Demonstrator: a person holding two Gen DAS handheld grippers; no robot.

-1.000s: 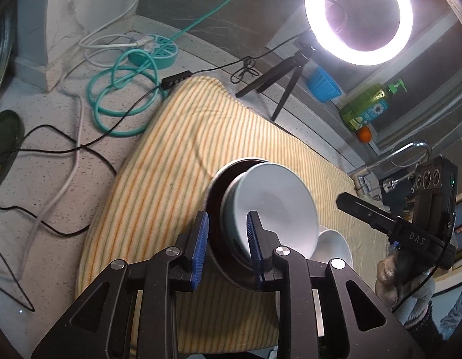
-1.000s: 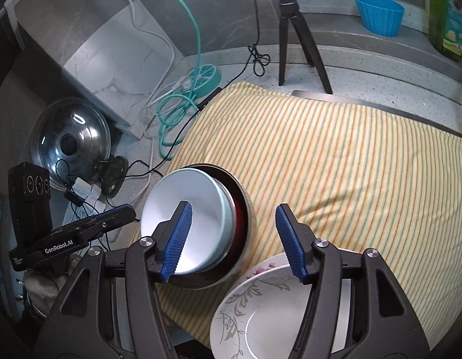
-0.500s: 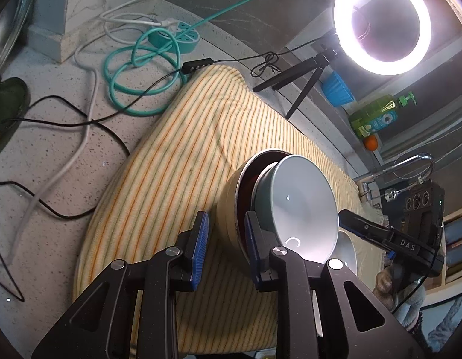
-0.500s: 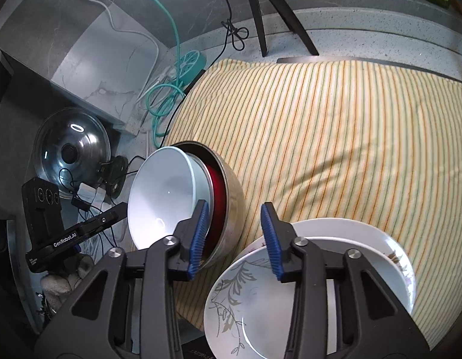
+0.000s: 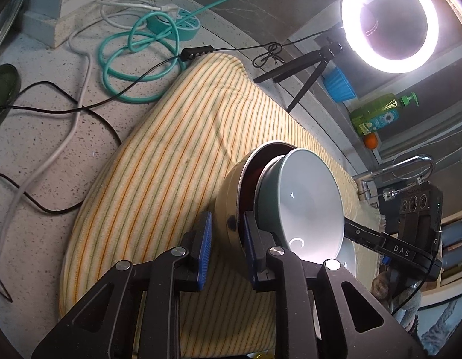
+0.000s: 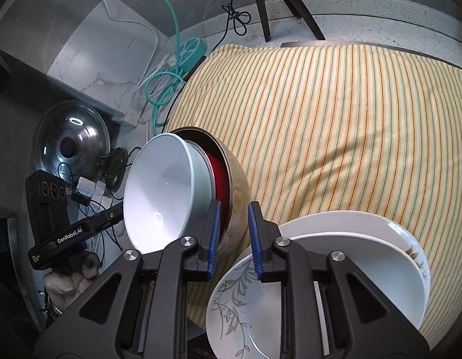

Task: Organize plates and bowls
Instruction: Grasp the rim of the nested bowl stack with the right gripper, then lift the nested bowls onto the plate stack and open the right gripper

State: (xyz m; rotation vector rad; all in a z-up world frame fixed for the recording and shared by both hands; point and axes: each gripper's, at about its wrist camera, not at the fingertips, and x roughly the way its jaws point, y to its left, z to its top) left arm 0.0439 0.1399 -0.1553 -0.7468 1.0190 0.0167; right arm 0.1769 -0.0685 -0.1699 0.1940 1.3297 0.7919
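A stack of nested bowls is tilted up off the striped cloth: a steel outer bowl (image 5: 228, 197) (image 6: 235, 185), a red bowl (image 6: 216, 167) inside it, and a pale blue-white bowl (image 5: 302, 203) (image 6: 159, 188) innermost. My left gripper (image 5: 226, 245) is shut on the steel bowl's rim, one pad outside and one inside. My right gripper (image 6: 233, 233) is shut on the same rim from the opposite side. Stacked white plates (image 6: 350, 239), one with a leaf pattern (image 6: 240, 296), lie below my right gripper.
The yellow striped cloth (image 6: 335, 119) covers the counter. Behind it are a teal cable coil (image 5: 135, 68), a ring light on a tripod (image 5: 389, 21), a blue cup (image 5: 338, 85) and a green soap bottle (image 5: 377, 115). A glass pot lid (image 6: 71, 140) leans at left.
The right gripper has closed from wide open onto the steel bowl's rim. The bowl stack has been tipped up further on its side, held by both grippers.
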